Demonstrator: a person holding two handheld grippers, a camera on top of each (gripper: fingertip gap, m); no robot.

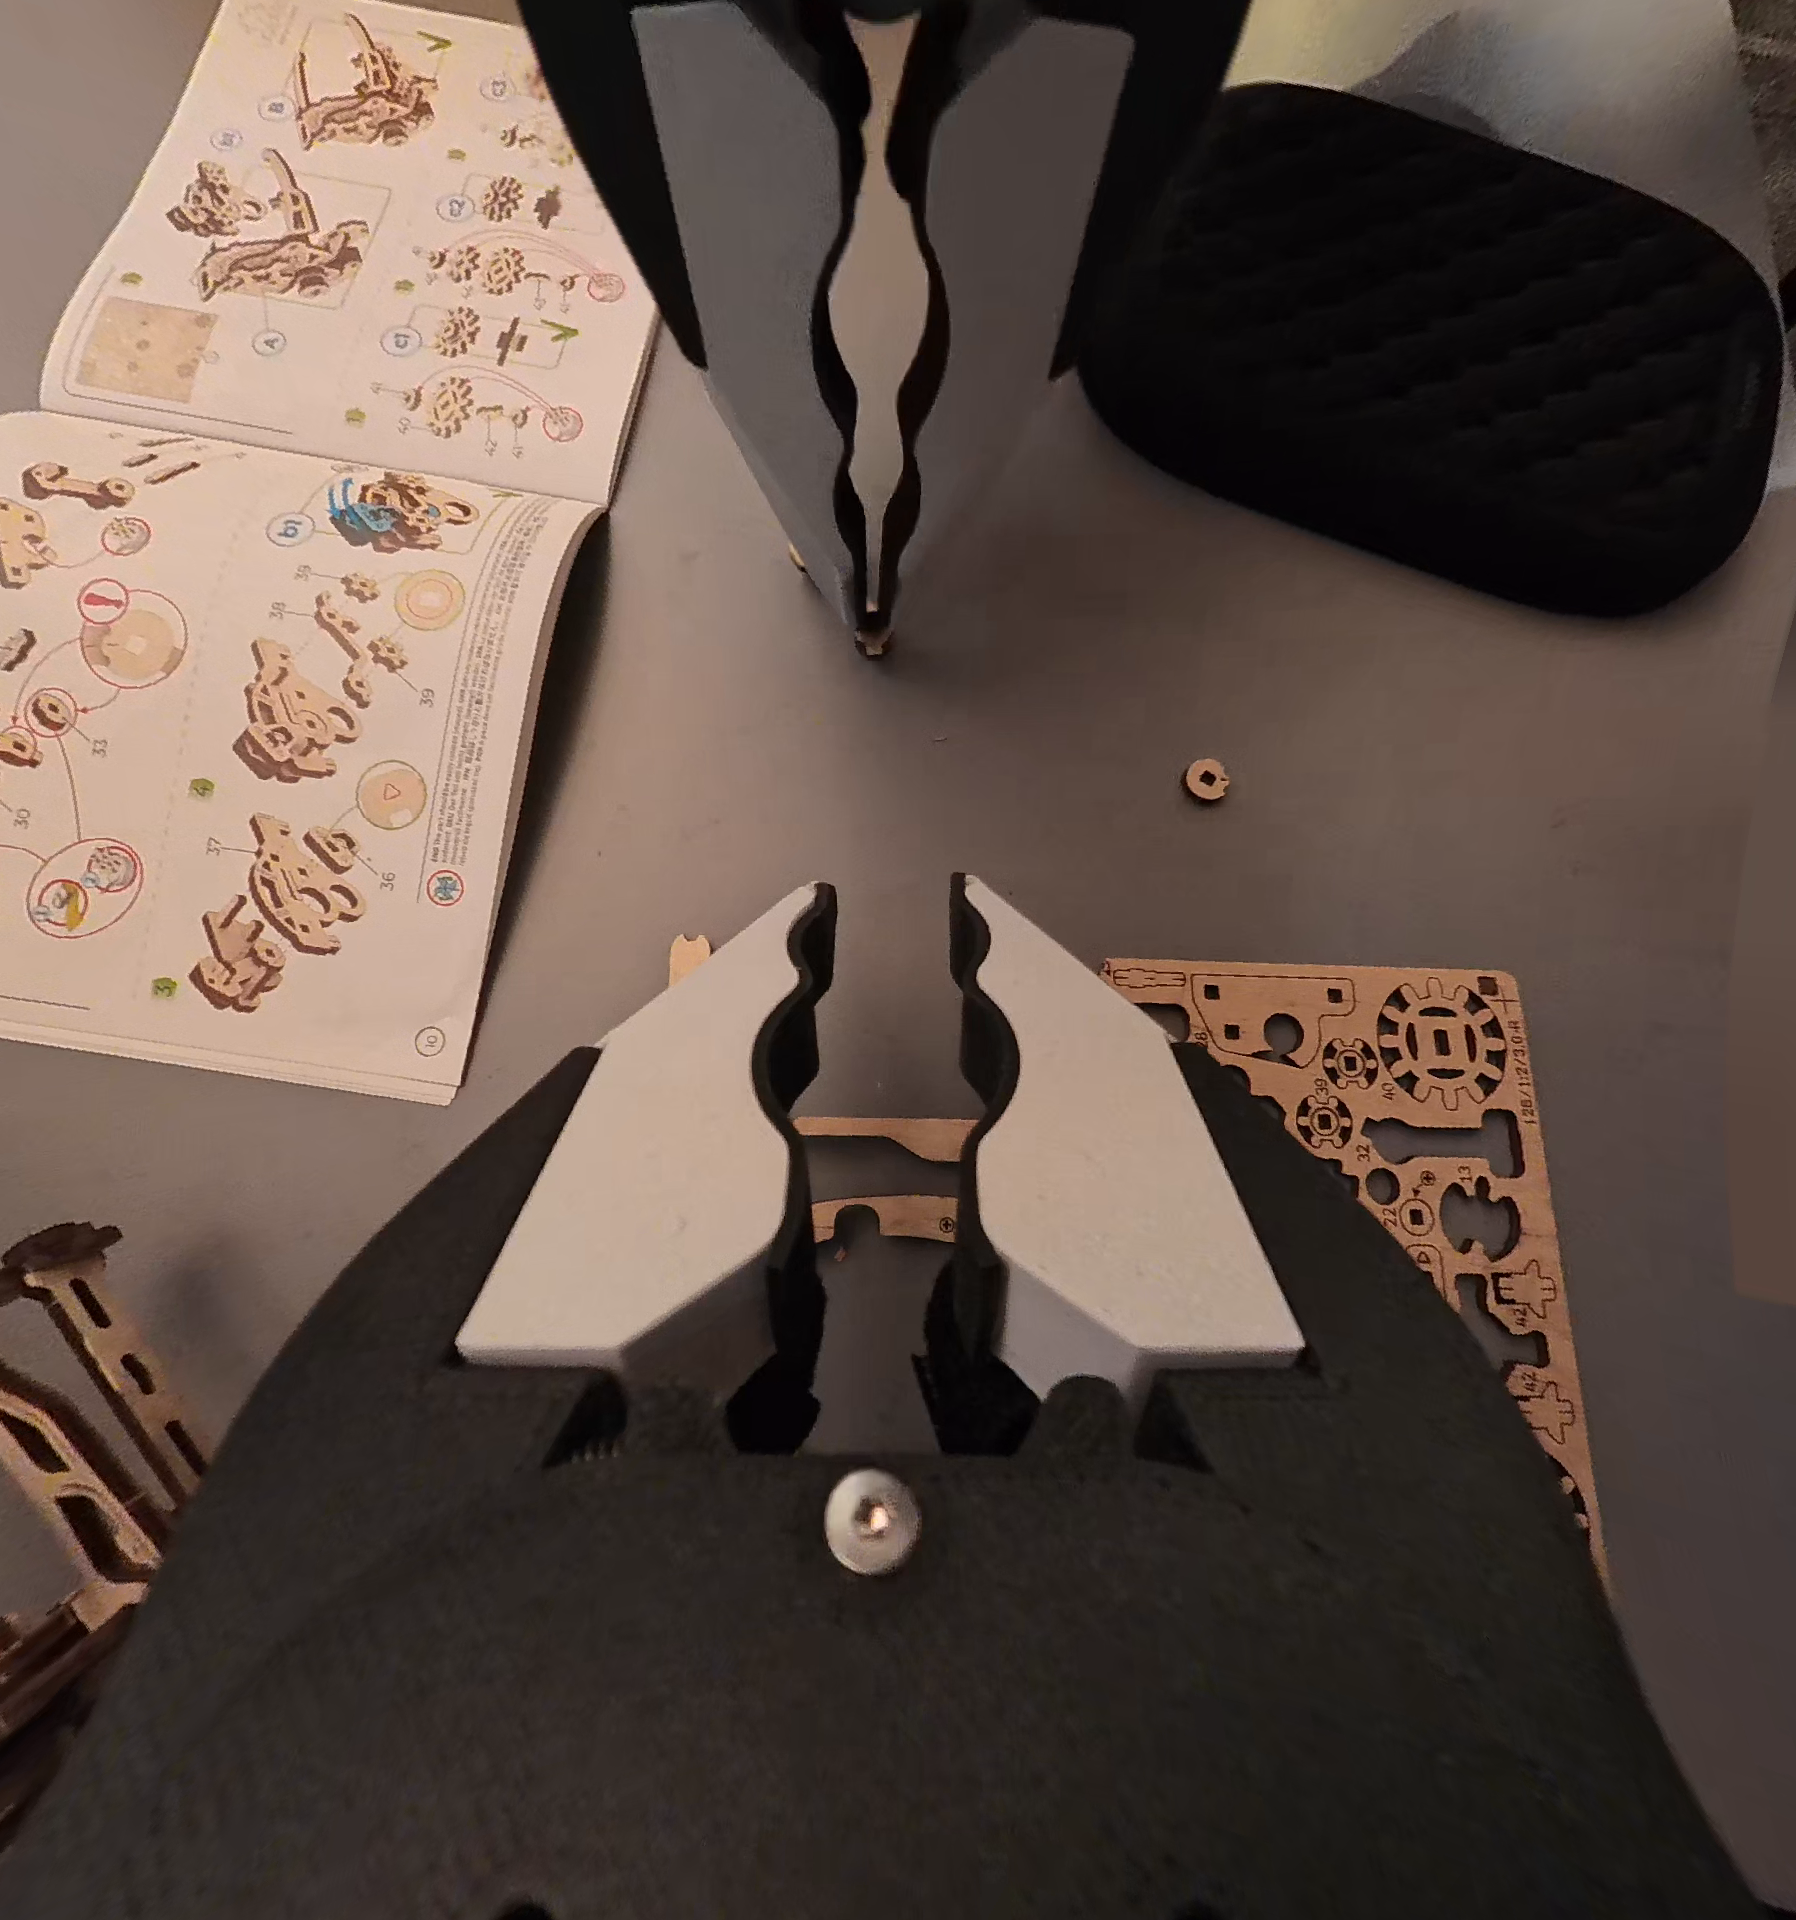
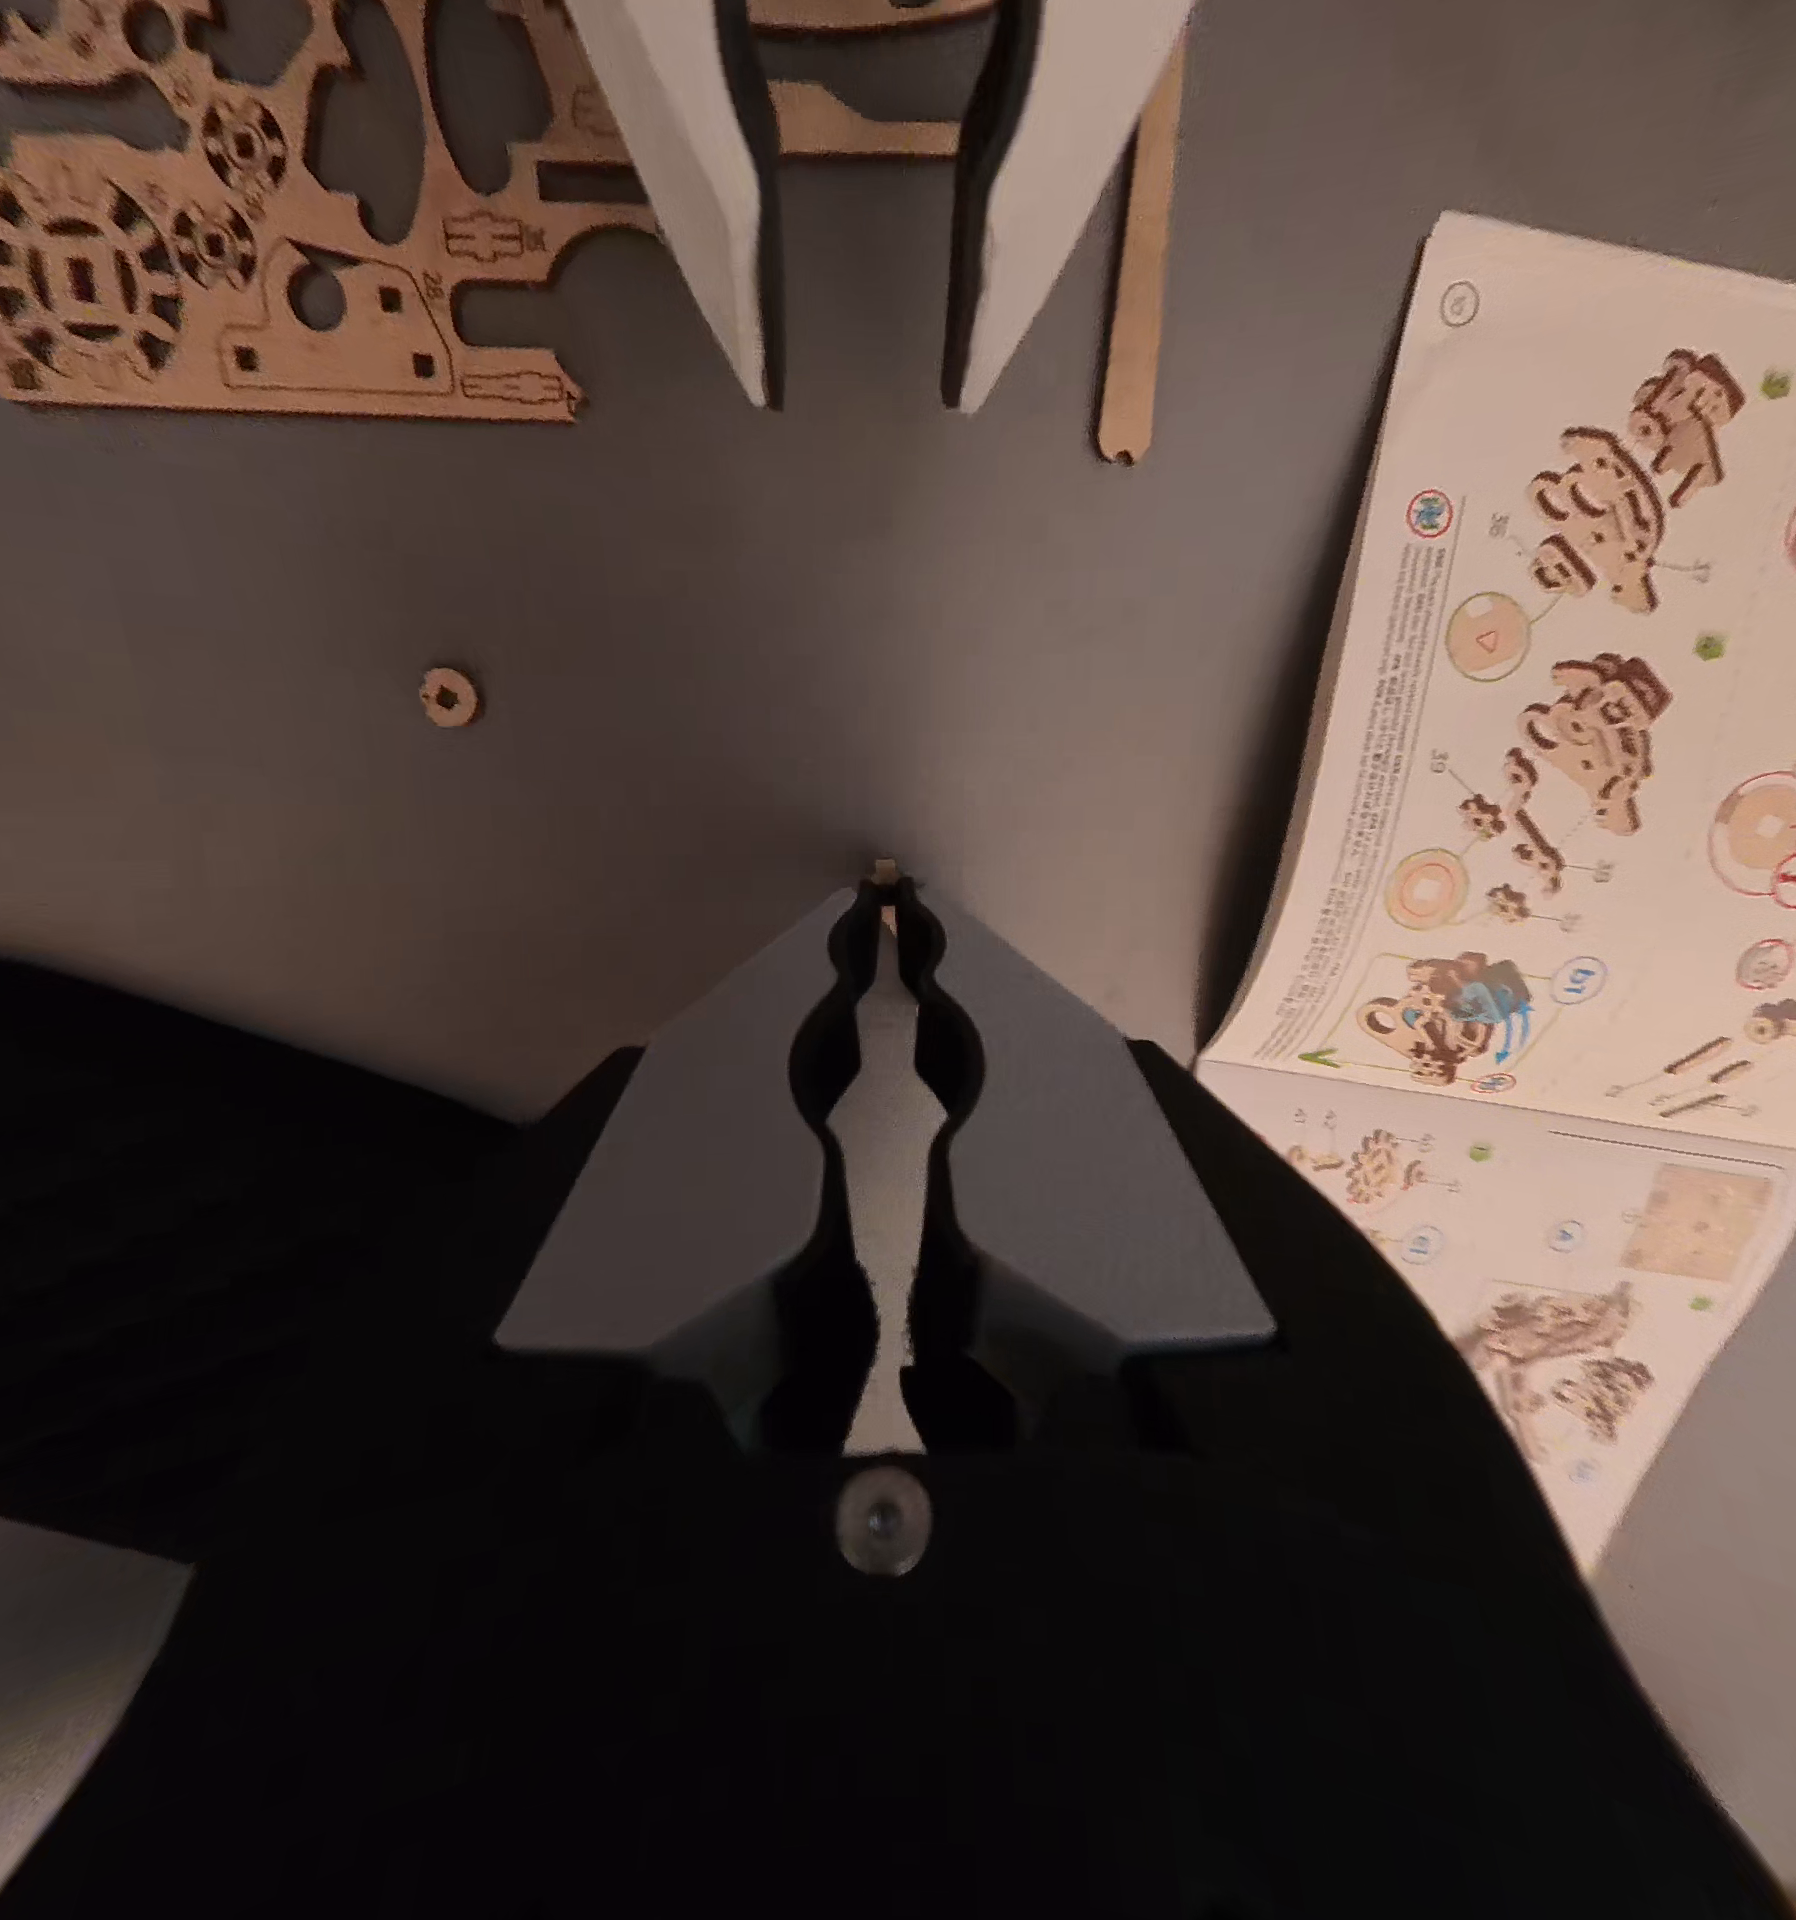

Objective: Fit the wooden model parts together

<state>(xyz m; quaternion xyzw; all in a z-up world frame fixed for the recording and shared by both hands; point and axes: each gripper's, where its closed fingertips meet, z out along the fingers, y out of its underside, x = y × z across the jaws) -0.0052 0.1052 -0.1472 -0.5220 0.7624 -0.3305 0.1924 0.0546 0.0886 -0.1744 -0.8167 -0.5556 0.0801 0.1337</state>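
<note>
My left gripper (image 1: pixel 894 894) is open and empty, above the grey table; it also shows at the top of the right wrist view (image 2: pixel 858 400). My right gripper (image 2: pixel 883 883) is shut on a small wooden peg (image 2: pixel 886 871), its tip just past the fingertips; in the left wrist view the right gripper (image 1: pixel 876 623) faces mine, with the peg (image 1: pixel 875 642) near the table. A small round wooden washer (image 1: pixel 1208 779) with a square hole lies loose on the table, also seen in the right wrist view (image 2: pixel 452 694). A laser-cut wooden parts sheet (image 1: pixel 1393 1091) lies under and right of my left gripper.
An open instruction booklet (image 1: pixel 250 623) lies at the left, in the right wrist view (image 2: pixel 1548 727) at the right. A part-built wooden model (image 1: pixel 63 1403) stands at the lower left. A black quilted cushion (image 1: pixel 1424 343) sits on a grey seat at the upper right. A wooden strip (image 2: pixel 1138 312) lies beside the sheet. My right fingertips sit around 8 cm from my left ones. My left gripper's tips are some 8 cm from the small round wooden washer (image 1: pixel 1208 779). Seen from the right wrist view (image 2: pixel 443 698) as well.
</note>
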